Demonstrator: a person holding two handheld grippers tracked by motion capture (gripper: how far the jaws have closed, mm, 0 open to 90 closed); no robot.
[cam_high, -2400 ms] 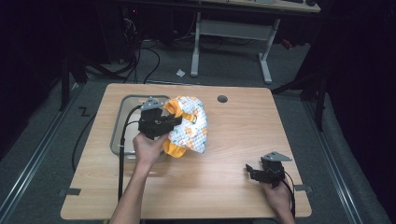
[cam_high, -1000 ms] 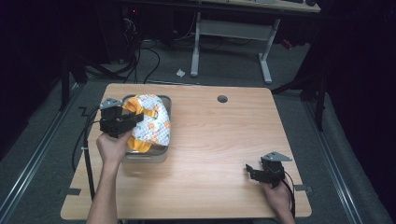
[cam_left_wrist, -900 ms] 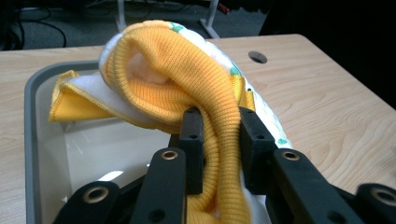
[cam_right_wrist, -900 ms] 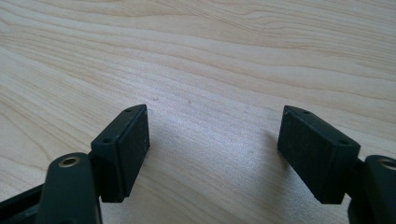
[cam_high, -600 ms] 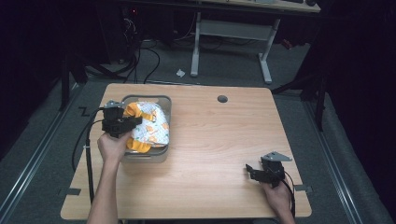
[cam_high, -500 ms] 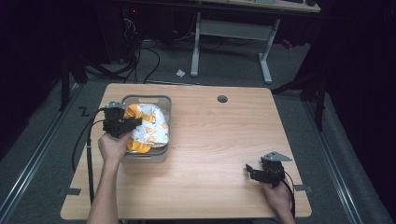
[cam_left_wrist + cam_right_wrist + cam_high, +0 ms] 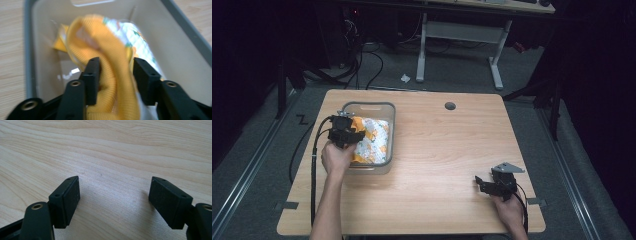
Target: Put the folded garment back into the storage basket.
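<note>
Orange-and-white cloth (image 7: 369, 141) lies inside the grey bin (image 7: 368, 105) at the left middle of the high view, on the wooden table (image 7: 447, 150). At the bin's left edge, the left gripper (image 7: 349, 134) sits over the cloth; the right gripper (image 7: 482, 183) rests at the lower right, well apart.

Left gripper view: the jaws have just been opening, with a fold of orange knit between them, seemingly loose against the pads though motion blur leaves it unsure.

Right gripper view: the jaws gape wide over bare wood.
</note>
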